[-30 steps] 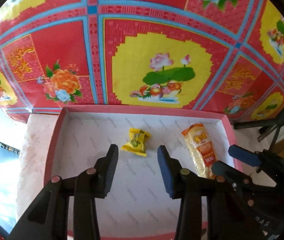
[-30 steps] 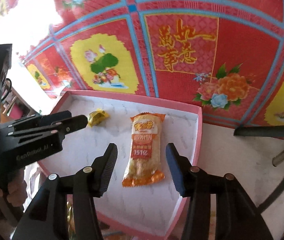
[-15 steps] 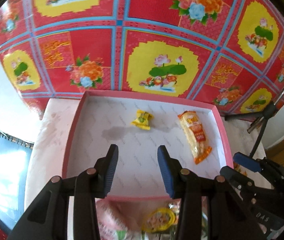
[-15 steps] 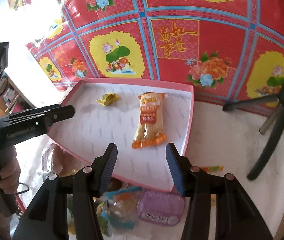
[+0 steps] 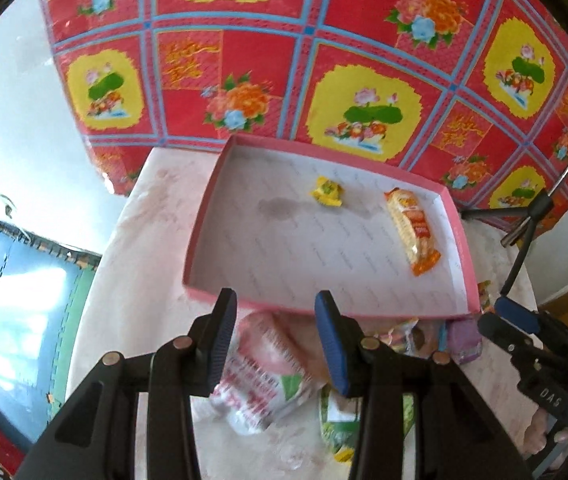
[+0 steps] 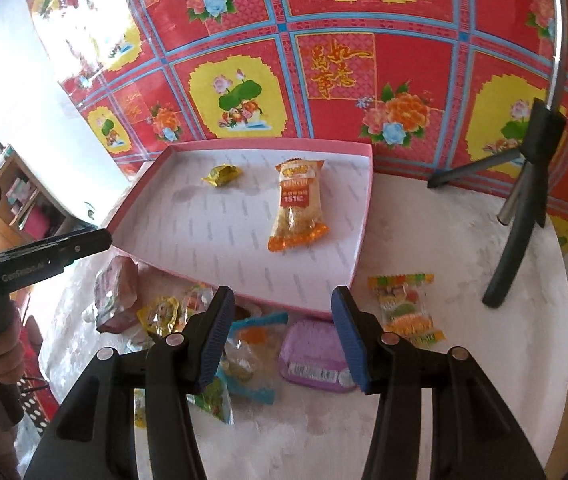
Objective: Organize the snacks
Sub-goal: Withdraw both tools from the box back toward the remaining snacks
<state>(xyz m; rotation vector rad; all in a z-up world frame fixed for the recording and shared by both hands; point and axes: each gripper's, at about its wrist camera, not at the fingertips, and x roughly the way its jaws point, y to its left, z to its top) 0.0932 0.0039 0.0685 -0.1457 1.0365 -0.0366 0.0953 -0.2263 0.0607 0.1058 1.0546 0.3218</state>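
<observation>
1. Snacks wait in a loose heap on the tabletop [image 6: 463,264], just below and ahead of both my tools, along the near rim of the pink tray [image 6: 365,216].
2. My left tool [image 5: 276,340] stands part open with nothing between its pads; it hangs over a pink-and-white pouch [image 5: 264,376] and a green-edged packet [image 5: 339,424].
3. My right tool [image 6: 282,334] is also part open and empty, hovering above a flat lilac pack [image 6: 311,356], with a striped gummy bag [image 6: 405,308] just to its right and a crinkled yellow wrapper [image 6: 160,316] to its left.
4. Beyond both tools, two pieces already lie in the tray: a small yellow candy [image 6: 222,174] and a long orange cracker pack [image 6: 295,204], well apart from each other.
5. I judge all of these light, soft and crinkly, with slick film that will slide under a shallow pinch.
6. For the pouch I would pinch across its middle, where the filling gives some body, not the thin sealed end.
7. The lilac pack looks stiffer and lies flat, so I would catch it by one edge; its contents may be brittle, so gently.
8. Neighbours overlap here, so I risk dragging a second wrapper along.
</observation>
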